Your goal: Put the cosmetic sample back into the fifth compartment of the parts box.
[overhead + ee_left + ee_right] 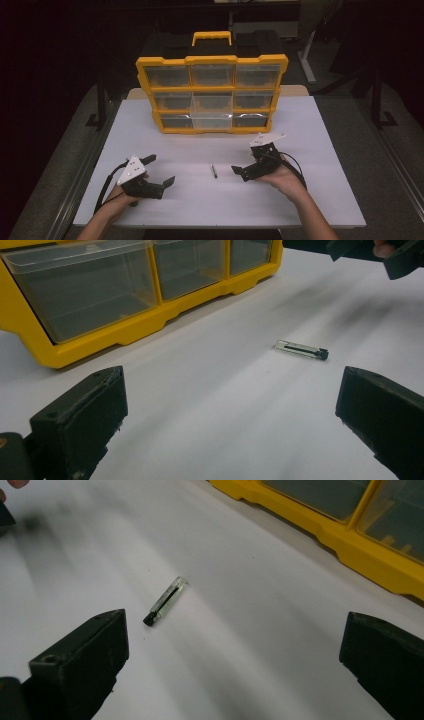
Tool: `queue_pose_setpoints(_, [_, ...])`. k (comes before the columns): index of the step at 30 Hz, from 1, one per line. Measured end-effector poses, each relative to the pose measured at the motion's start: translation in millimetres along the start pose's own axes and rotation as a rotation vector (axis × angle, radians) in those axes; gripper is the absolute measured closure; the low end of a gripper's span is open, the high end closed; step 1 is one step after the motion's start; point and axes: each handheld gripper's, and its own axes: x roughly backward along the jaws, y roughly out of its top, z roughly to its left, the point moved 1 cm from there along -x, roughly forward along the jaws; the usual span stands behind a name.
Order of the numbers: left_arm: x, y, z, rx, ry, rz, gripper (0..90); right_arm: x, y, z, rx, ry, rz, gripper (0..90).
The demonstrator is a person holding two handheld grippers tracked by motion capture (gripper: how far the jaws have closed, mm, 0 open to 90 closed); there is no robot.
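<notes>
A: From the high view, where does the small tube [213, 170] lie?

B: On the white table [320, 200], in front of the yellow drawer box [212, 93] and well apart from it. The left gripper [161, 172] sits on one side of the tube and the right gripper [245, 170] on the other, the right one nearer. Both stand wide open and hold nothing.

A: And the left gripper view?

B: Its jaws are spread far apart, and the tube [301, 349] lies crosswise ahead, off toward one jaw, dark cap pointing away from the drawer box [125, 330]. I'd leave this one parked.

A: The right gripper view?

B: Jaws are wide here too. The tube [165, 601] lies just beyond one jaw, not between them, with its clear end toward the drawer box [350, 540]. I judge the pickup belongs to this gripper: shift sideways until the tube sits midway, turn so the jaws close across its width, go low, and close gently, since a thin round tube will likely roll or squirt out.
</notes>
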Motion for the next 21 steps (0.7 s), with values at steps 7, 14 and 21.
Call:
queue_pose_setpoints(7, [0.1, -1.1, 0.3, -0.001, -0.004, 0.008, 0.3, -8.2, 8.4, -1.9, -0.003, -0.005, 0.006, 0.0])
queue_pose_setpoints(14, [-0.8, -1.0, -0.9, 0.001, -0.008, 0.005, 0.4, -15.5, 16.1, -1.1, -0.010, 0.021, 0.013, 0.0])
queue_pose_setpoints(21, [0.1, -0.4, -1.2, -0.006, -0.007, 0.008, 0.4, -19.5, 19.1, 0.4, -0.013, 0.057, 0.016, 0.0])
